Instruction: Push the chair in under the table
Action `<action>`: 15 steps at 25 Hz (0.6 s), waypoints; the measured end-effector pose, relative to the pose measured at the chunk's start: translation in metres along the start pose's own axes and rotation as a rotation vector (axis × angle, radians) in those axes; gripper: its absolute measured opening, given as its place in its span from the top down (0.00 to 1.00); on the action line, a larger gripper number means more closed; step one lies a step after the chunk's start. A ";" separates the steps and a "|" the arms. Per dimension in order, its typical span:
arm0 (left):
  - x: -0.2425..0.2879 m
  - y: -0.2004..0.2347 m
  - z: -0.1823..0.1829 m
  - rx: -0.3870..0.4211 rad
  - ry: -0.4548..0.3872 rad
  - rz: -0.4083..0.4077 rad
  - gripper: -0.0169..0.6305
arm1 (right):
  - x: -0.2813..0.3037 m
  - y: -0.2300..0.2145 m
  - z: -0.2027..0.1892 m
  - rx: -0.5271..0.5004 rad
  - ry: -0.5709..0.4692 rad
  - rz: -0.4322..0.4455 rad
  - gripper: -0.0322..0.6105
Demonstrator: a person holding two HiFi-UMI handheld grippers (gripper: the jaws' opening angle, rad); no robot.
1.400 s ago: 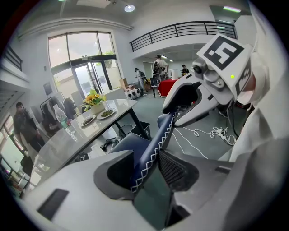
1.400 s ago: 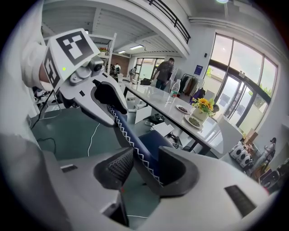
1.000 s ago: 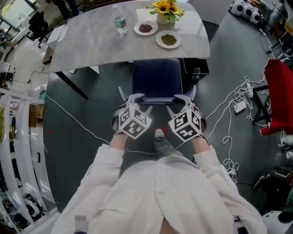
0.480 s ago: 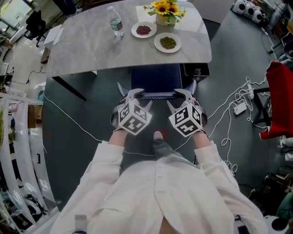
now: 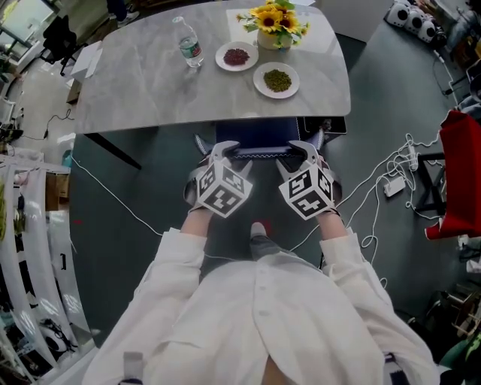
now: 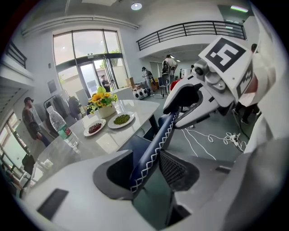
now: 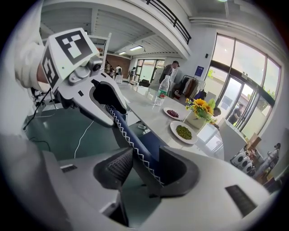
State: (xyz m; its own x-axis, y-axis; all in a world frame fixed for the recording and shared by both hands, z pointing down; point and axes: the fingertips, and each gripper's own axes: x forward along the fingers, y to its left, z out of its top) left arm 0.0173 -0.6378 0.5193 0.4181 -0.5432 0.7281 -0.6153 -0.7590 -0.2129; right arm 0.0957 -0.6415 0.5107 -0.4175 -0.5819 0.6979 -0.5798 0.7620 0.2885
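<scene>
A dark blue chair (image 5: pixel 255 134) with white zigzag stitching stands at the grey marble table (image 5: pixel 150 83), its seat mostly under the tabletop. My left gripper (image 5: pixel 214 150) is shut on the left part of the backrest's top edge (image 6: pixel 156 142). The right gripper (image 5: pixel 304 148) is shut on the right part of that edge (image 7: pixel 131 133). In the left gripper view the backrest runs between the jaws of my left gripper (image 6: pixel 144 169) toward the other gripper (image 6: pixel 185 101). The right gripper view mirrors this, with my right gripper (image 7: pixel 144 169) near and the left one (image 7: pixel 106 101) beyond.
On the table stand a water bottle (image 5: pixel 189 46), two plates of food (image 5: pixel 236 56) (image 5: pixel 276 79) and a pot of sunflowers (image 5: pixel 275 22). A black box (image 5: pixel 331 124) sits under the table's right end. White cables (image 5: pixel 391 180) lie on the floor at right, beside a red object (image 5: pixel 458 173).
The chair has slid forward under the table, so less of its seat shows. Both grippers moved forward with the backrest, still clamped on it.
</scene>
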 end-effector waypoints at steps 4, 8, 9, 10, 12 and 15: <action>0.008 0.006 0.008 0.004 0.002 -0.010 0.69 | 0.006 -0.012 0.001 -0.001 0.007 0.000 0.67; 0.008 0.008 0.008 0.010 0.006 -0.017 0.70 | 0.008 -0.013 0.002 -0.011 -0.001 0.002 0.67; 0.008 0.007 0.008 0.013 0.004 -0.015 0.70 | 0.007 -0.013 0.002 -0.013 -0.003 -0.001 0.67; 0.008 0.007 0.008 0.014 0.002 -0.013 0.70 | 0.007 -0.013 0.002 -0.014 -0.004 -0.002 0.67; 0.008 0.007 0.008 0.013 0.000 -0.010 0.70 | 0.007 -0.013 0.001 -0.016 -0.007 0.001 0.67; 0.008 0.006 0.007 0.006 0.000 -0.004 0.70 | 0.006 -0.012 0.001 -0.011 -0.008 0.010 0.67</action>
State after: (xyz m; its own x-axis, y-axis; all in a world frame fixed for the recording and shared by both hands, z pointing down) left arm 0.0215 -0.6495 0.5190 0.4201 -0.5403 0.7291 -0.6100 -0.7630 -0.2140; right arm 0.0994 -0.6547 0.5110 -0.4287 -0.5768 0.6954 -0.5677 0.7707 0.2892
